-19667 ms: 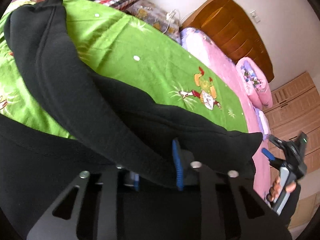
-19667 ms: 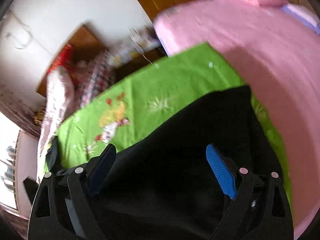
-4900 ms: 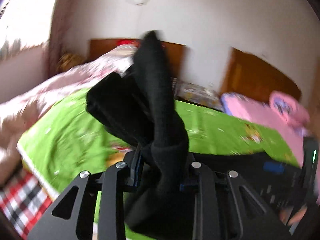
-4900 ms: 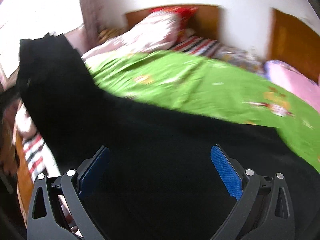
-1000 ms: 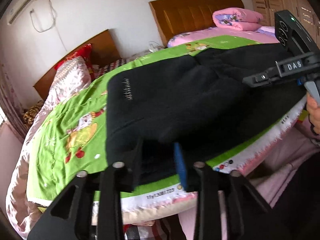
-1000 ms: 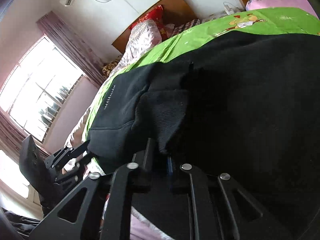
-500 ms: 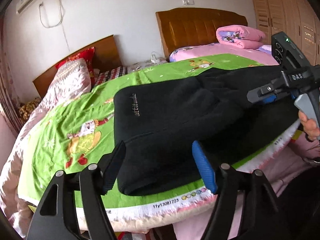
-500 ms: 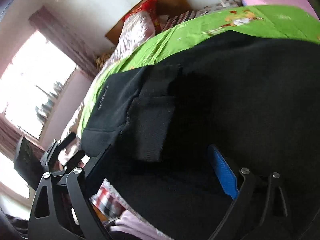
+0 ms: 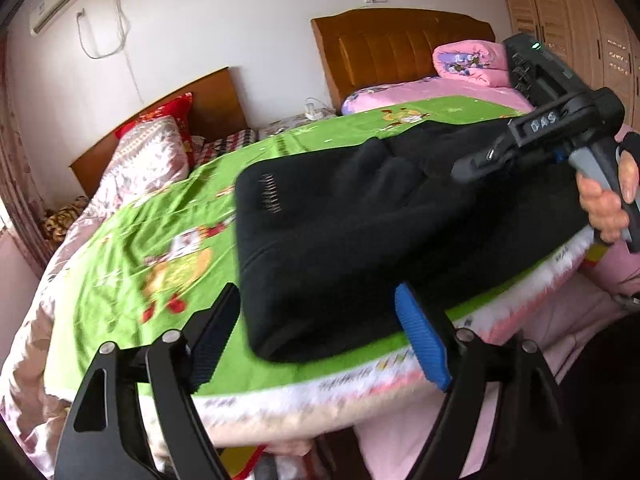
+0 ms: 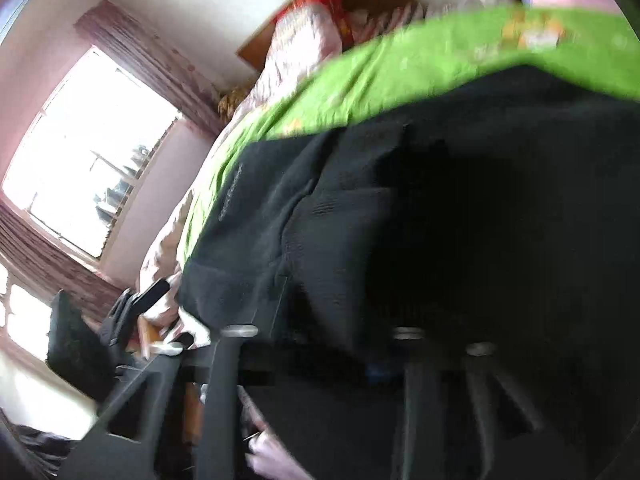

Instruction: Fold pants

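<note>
**Pants lie crosswise ahead of you, each gripper at one end**

The pants [image 9: 360, 232] lie folded on the green sheet [image 9: 132, 256], close to the near edge of the bed. Their long axis runs left to right across your front, rising a little toward the right and away from you.

Your left gripper [image 9: 316, 344] hangs just off the left end of the bundle, fingers spread wide and holding nothing; that end sits between and just beyond its tips. Your right gripper [image 9: 472, 166] is over the right half. In its own view the fingers look drawn together with black cloth bunched over them, but blur hides the tips, so I cannot tell if it grips.

The left end is nearer your left gripper, so the next fold likely starts there, carried rightward along that axis.
</note>
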Motion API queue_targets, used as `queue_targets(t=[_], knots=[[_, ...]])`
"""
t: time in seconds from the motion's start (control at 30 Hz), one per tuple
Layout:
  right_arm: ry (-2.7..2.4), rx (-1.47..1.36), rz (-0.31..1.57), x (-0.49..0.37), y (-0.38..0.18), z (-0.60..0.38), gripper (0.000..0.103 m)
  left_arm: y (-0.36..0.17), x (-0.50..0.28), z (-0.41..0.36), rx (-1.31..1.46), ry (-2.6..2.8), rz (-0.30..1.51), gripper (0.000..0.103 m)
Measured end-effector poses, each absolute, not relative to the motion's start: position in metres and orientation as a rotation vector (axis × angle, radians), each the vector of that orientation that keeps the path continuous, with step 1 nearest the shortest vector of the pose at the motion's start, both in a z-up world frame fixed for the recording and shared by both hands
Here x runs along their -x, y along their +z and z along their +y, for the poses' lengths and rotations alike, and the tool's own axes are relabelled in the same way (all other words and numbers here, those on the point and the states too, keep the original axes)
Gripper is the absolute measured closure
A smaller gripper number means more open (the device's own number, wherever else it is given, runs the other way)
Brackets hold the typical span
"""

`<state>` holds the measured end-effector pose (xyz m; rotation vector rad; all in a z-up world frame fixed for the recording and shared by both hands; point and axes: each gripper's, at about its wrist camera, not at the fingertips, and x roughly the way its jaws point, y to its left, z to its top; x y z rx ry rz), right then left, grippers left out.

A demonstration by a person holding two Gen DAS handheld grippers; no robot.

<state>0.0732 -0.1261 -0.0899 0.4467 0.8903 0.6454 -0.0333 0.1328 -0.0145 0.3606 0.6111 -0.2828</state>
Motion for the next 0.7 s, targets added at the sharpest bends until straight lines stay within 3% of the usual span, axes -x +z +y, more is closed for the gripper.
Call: queue_targets(t=[0.1,0.37,0.53,0.7], knots=[[0.626,-0.421,0.785,-0.063,-0.064,-0.128,0.087,-0.019,0.039,0.15,-0.353,-0.228,0.644,0.018],[0.594,-0.344,0.62,-0.063,-0.006,-0.122,0.089,-0.026,0.016,0.147,-0.293,-0.214,0.683,0.018],[0.58,-0.329,0.601,-0.059,0.001,-0.127,0.089,-0.038,-0.016,0.159,-0.195,-0.123,0.739,0.017],[0.548,-0.354,0.588,-0.047,-0.002,-0.145,0.089,-0.02,-0.007,0.168,-0.143,-0.077,0.671,0.017]])
